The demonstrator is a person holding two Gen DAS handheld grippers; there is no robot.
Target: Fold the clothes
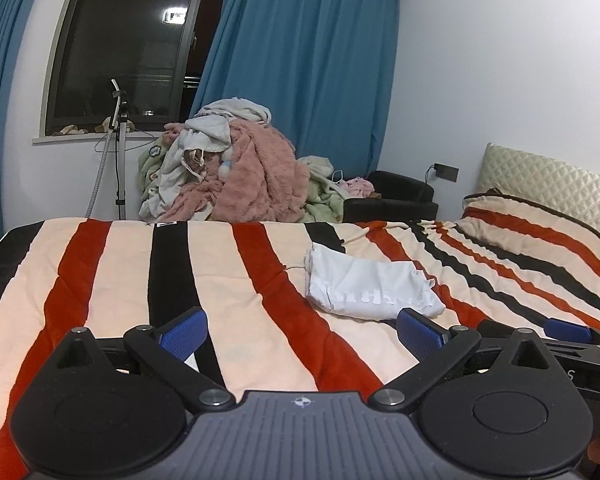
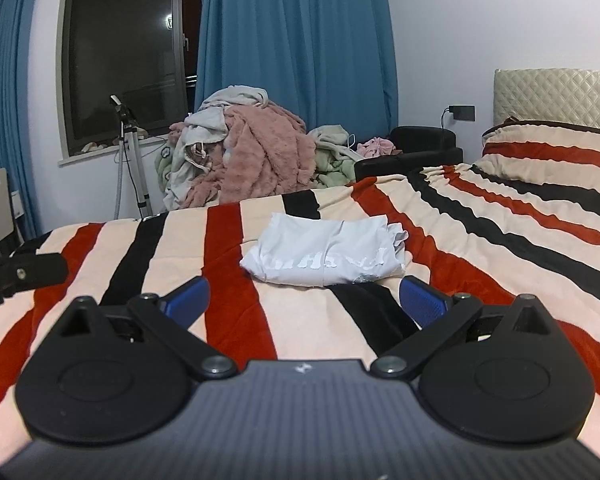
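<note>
A white garment with pale lettering lies folded into a compact rectangle on the striped bed cover. In the right wrist view the folded garment sits just beyond the fingertips. My left gripper hovers open over the cover, with the garment ahead and to its right. My right gripper is open too, empty, a short way in front of the garment's near edge. The right gripper's blue-padded tip shows at the right edge of the left wrist view.
The bed cover has red, black and cream stripes, with a pillow and a quilted headboard at the right. Behind the bed are a heap of blankets and clothes, a stand, a dark seat, blue curtains and a window.
</note>
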